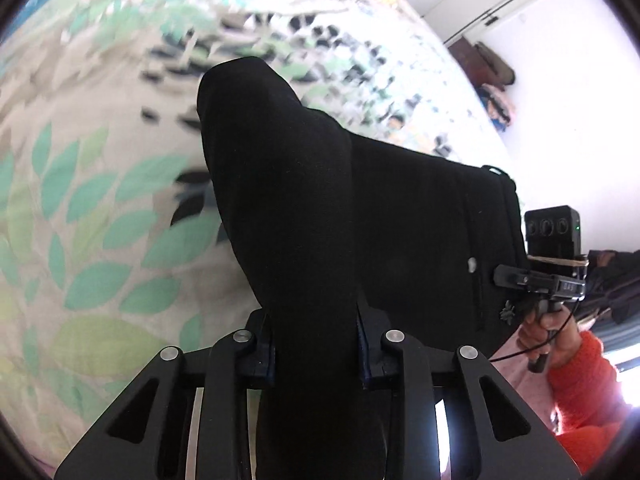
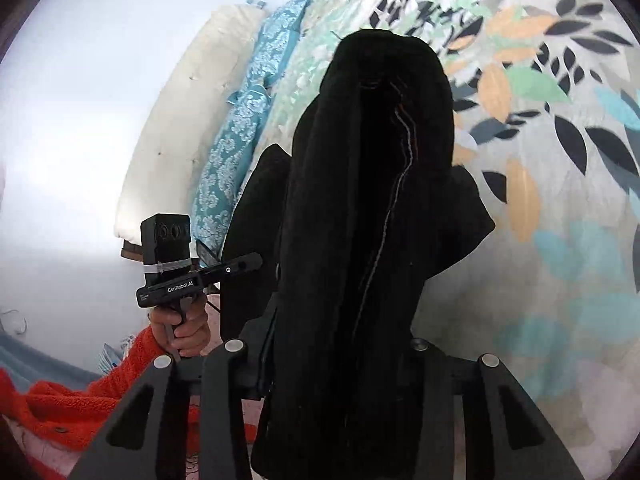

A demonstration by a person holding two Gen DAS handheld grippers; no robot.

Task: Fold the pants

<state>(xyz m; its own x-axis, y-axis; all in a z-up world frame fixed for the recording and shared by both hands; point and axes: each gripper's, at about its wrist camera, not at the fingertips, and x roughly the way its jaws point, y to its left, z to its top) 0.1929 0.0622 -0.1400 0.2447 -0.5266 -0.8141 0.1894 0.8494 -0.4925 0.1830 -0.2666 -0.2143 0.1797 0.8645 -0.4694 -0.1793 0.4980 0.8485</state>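
The black pants (image 1: pixel 320 200) hang lifted above a bed with a leaf-print sheet (image 1: pixel 100 200). My left gripper (image 1: pixel 316 344) is shut on one end of the pants, and the cloth drapes forward over its fingers. My right gripper (image 2: pixel 340 340) is shut on the other end, where a seam (image 2: pixel 396 184) shows. The pants (image 2: pixel 368 200) cover both its fingertips. The right gripper also shows in the left wrist view (image 1: pixel 552 276), at the pants' waistband edge. The left gripper shows in the right wrist view (image 2: pixel 192 276), held by a hand.
The leaf-print sheet (image 2: pixel 560 160) spreads under both grippers. A blue patterned pillow (image 2: pixel 248 120) and a white headboard edge (image 2: pixel 168 128) lie at the bed's far side. The person's orange sleeve (image 1: pixel 580 392) is near. A white wall with hanging bags (image 1: pixel 492 68) stands behind.
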